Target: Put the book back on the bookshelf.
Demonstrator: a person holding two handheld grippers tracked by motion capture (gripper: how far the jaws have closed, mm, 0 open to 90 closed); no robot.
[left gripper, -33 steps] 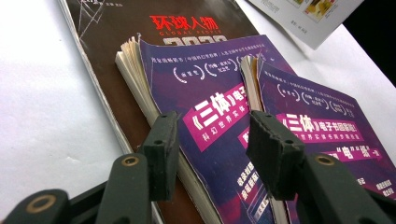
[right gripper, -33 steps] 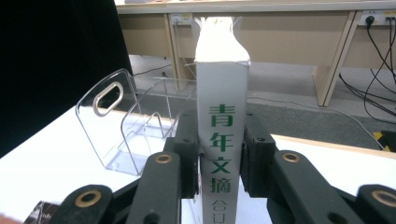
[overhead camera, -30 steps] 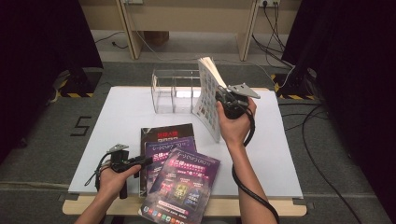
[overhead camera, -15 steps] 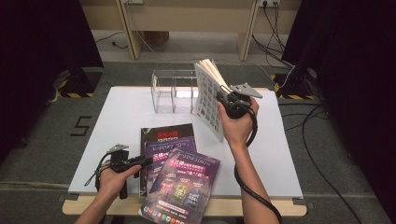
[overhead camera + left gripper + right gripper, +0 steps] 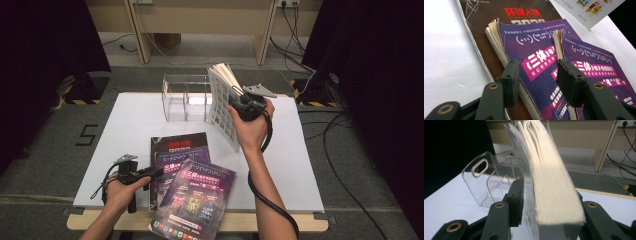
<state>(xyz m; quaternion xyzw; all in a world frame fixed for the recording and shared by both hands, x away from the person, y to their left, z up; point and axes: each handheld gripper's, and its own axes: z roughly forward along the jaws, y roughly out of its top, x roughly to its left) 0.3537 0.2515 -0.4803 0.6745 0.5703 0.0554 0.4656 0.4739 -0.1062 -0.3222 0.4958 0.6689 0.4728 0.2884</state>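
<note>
Book at rack, right side.
Book (image 5: 222, 105) is stood upright beside the clear rack (image 5: 186, 97); right gripper (image 5: 240, 106) jaws, just opening, are released around it. Left gripper (image 5: 152, 173) is held open over the magazines (image 5: 192, 192).

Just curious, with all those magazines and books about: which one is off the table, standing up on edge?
The white-covered book between the right gripper fingers, beside the clear rack. The dark magazine and two purple books lie flat.

Clear divided rack (image 5: 186, 97): at the table's (image 5: 300, 165) far middle. Upright book (image 5: 223, 102): just right of the rack, between the right gripper's (image 5: 240, 102) jaws. Three overlapping magazines (image 5: 187, 185): at the near edge, before the rack. Left gripper (image 5: 150, 173): at the stack's left side.
</note>
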